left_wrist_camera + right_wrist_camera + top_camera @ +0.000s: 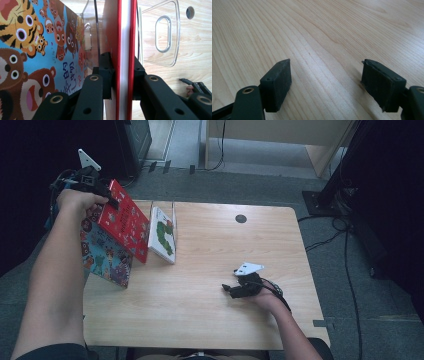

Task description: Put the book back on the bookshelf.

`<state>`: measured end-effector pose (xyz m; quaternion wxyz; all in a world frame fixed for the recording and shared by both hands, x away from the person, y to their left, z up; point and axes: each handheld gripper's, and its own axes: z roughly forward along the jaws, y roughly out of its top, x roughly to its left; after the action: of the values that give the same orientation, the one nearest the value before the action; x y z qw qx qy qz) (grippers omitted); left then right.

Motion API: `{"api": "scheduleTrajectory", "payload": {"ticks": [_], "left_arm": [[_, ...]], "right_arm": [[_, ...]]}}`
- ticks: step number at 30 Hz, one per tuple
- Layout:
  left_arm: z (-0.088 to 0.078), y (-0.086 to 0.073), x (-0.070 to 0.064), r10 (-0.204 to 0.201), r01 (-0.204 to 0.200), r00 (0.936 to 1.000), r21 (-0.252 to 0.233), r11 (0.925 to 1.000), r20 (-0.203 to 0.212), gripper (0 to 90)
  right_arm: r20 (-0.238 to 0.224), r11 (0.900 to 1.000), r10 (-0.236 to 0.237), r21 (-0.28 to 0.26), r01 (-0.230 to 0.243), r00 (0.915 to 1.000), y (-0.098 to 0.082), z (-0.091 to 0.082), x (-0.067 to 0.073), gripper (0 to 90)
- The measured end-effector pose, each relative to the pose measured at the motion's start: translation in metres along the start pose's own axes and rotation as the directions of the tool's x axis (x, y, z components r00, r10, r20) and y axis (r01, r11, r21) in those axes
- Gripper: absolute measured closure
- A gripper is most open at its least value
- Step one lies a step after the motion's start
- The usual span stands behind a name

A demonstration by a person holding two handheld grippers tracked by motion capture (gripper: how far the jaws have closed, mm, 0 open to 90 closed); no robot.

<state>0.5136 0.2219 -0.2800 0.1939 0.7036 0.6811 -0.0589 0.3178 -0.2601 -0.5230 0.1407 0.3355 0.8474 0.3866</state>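
Red book: the left tool (111, 196) was clamped on the red book (125, 220) at the upper left of the high view, holding it tilted over the table's (210, 295) left edge, above the blue animal book (106, 254) and just left of the clear rack (172, 215).
Step in hand: judged as carrying the red book to the rack, where a white caterpillar book (162, 234) already stood.
Doing it well: bring the book upright, line its lower edge with the free slot, and let go only once it rests against something.
Left gripper view: both pads pressed on the red book (124, 50) edge-on, with the rack's handle hole (163, 33) at upper right; the high view was too distant to confirm that pinch.
Right tool: resting low at lower right (235, 289), jaws apart and empty.
Right gripper view: bare wood grain between the pads (277, 82), confirming nothing was held.
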Motion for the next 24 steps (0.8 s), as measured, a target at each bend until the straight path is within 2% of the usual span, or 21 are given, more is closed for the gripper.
{"api": "scheduleTrajectory", "payload": {"ticks": [2, 7, 11, 20, 22, 24], "left_arm": [[0.0009, 0.0004, 0.0010, -0.012, 0.012, 0.9999, -0.010, 0.9999, 0.010, 77.9], [0.0018, 0.0013, 0.0027, -0.014, 0.014, 0.9998, -0.020, 0.9997, 0.012, 77.4], [0.0016, 0.0019, 0.0022, -0.003, 0.003, 1.0000, -0.036, 0.9993, -0.007, 75.9], [0.0004, 0.0016, 0.0033, 0.002, -0.002, 1.0000, -0.031, 0.9995, -0.008, 67.4], [-0.0002, 0.0014, 0.0032, 0.005, -0.005, 1.0000, -0.034, 0.9994, -0.003, 66.3], [-0.0019, 0.0015, 0.0035, 0.007, -0.007, 0.9999, -0.036, 0.9993, 0.015, 61.1]], "right_arm": [[0.000, 1.000, 0.000, 0.001, 0.000, 1.0000, 0.0000, -0.0001, 0.0000, 23.8], [0.000, 1.000, -0.001, 0.001, 0.001, 1.0000, 0.0000, 0.0000, -0.0001, 23.8], [0.000, 1.000, -0.001, 0.000, 0.001, 1.0000, 0.0000, 0.0000, 0.0000, 23.8], [0.000, 1.000, 0.000, 0.000, 0.000, 1.0000, 0.0000, 0.0000, 0.0000, 23.9], [0.000, 1.000, 0.000, 0.000, 0.000, 1.0000, 0.0000, 0.0000, 0.0000, 23.9], [0.000, 1.000, 0.000, 0.000, 0.000, 1.0000, 0.0000, 0.0000, 0.0000, 23.8]]}}
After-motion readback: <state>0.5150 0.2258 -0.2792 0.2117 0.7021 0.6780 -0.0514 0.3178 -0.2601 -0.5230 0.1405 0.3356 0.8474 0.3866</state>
